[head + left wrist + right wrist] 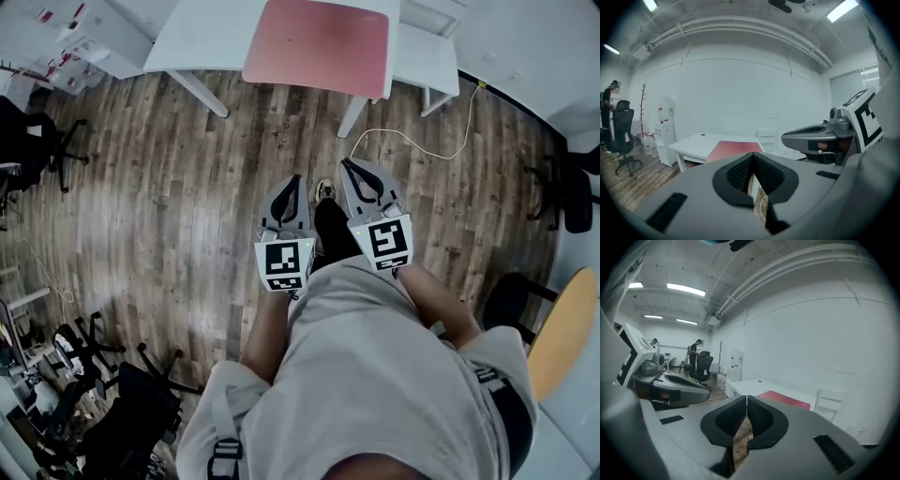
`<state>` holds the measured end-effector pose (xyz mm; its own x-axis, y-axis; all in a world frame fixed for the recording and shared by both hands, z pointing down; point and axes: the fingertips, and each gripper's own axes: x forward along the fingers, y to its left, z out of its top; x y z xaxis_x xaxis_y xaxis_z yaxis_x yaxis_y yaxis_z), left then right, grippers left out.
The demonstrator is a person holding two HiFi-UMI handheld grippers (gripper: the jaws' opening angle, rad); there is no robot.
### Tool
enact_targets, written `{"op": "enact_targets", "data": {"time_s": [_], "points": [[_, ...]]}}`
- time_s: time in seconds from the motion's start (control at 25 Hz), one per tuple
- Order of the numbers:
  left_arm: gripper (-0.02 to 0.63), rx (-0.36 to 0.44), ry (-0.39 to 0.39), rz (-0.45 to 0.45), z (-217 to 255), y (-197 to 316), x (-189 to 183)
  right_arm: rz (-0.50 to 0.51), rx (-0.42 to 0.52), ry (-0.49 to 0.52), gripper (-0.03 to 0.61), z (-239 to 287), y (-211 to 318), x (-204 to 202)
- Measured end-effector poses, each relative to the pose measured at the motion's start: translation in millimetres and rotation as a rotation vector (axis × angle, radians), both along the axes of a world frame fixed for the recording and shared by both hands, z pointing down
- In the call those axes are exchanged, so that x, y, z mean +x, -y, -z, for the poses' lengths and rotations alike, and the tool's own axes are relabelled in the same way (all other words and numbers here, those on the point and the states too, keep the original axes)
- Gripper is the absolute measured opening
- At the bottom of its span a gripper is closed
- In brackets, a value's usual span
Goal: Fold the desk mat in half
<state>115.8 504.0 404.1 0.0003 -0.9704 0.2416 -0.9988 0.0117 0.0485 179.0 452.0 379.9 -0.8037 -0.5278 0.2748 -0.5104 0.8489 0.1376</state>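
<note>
Beige short-sleeved shirt [375, 366], black buckled straps [223, 452], grey left claw [294, 180] and right claw [351, 165], black-and-white marker cubes [284, 261]

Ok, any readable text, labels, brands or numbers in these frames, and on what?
No readable text anywhere.
White boxes with red patches, top left of head view: print too small to read.
White water dispenser: red mark, blurred, unreadable.
Marker cubes of the left gripper and right gripper: black-and-white square patterns, no letters.
Red desk mat on the white table: blank.
</note>
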Motion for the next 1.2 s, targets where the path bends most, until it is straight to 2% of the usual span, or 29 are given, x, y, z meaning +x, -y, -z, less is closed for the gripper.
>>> {"op": "enact_targets", "data": {"time_s": [0.24, 0.4, 0.68, 0.92, 1.2], "points": [[0.012, -0.048, 0.044, -0.002, -9, 60, -44, 0.053, -0.001, -0.004, 0.041, -7, 57, -49], [0.012, -0.086, 0.046, -0.003, -17, 102, -59, 0.088, -0.001, -0.044, 0.041, -16, 97, -61], [0.012, -0.218, 0.057, 0.014, -52, 150, -76, 0.140, -0.040, -0.125, 0.041, -50, 157, -53], [0.012, -0.319, 0.094, 0.023, -79, 165, -95, 0.124, -0.046, -0.211, 0.041, -82, 192, -40], [0.012, -0.380, 0.165, 0.008, -105, 186, -109, 0.124, -0.037, -0.360, 0.041, -122, 214, -15]]}}
